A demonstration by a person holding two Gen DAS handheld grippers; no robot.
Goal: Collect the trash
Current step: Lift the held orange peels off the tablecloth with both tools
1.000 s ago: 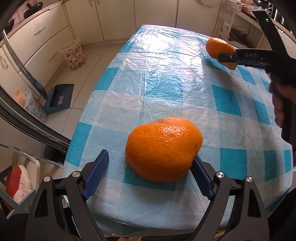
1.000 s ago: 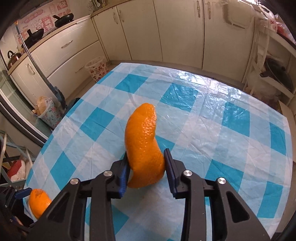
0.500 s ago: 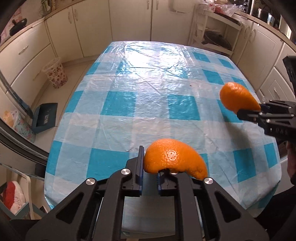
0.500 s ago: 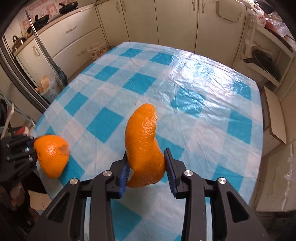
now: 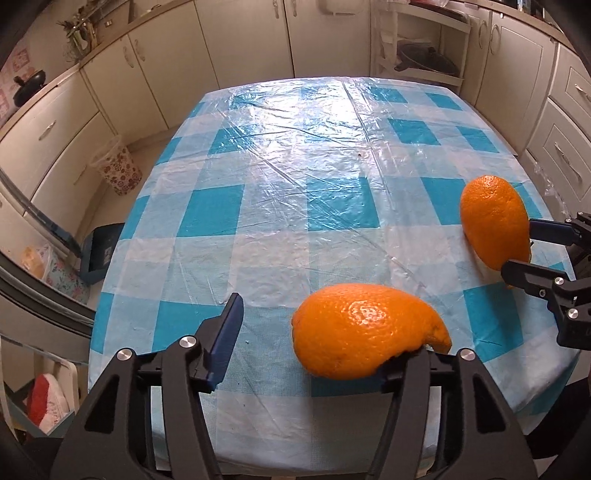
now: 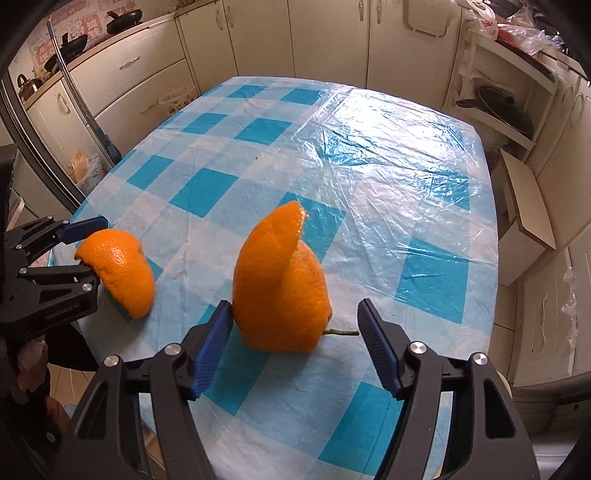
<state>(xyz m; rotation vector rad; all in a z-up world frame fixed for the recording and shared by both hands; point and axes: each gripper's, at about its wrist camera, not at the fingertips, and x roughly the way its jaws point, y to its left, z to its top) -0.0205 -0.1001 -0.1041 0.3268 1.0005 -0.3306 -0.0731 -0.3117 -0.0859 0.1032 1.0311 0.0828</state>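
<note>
Two pieces of orange peel are in view over a blue-and-white checked table [image 5: 295, 177]. In the left wrist view my left gripper [image 5: 317, 343] is open; one peel [image 5: 362, 328] rests against its right finger, clear of the left finger. In the right wrist view my right gripper [image 6: 295, 343] is open around the other peel [image 6: 280, 295], which touches the left finger and stands apart from the right one. Each view shows the other gripper: the right gripper [image 5: 524, 251] with its peel [image 5: 493, 221], the left gripper [image 6: 79, 251] with its peel [image 6: 118, 269].
A patterned waste bin [image 5: 118, 170] stands on the floor to the left of the table. A dustpan [image 5: 99, 251] lies nearer. Kitchen cabinets [image 5: 325, 33] line the walls, with a shelf holding a pan lid [image 6: 506, 107] at the right.
Both grippers have opened; half a second ago each was shut on its peel. The peels now sit loose between the fingers, low over the near table edge.
</note>
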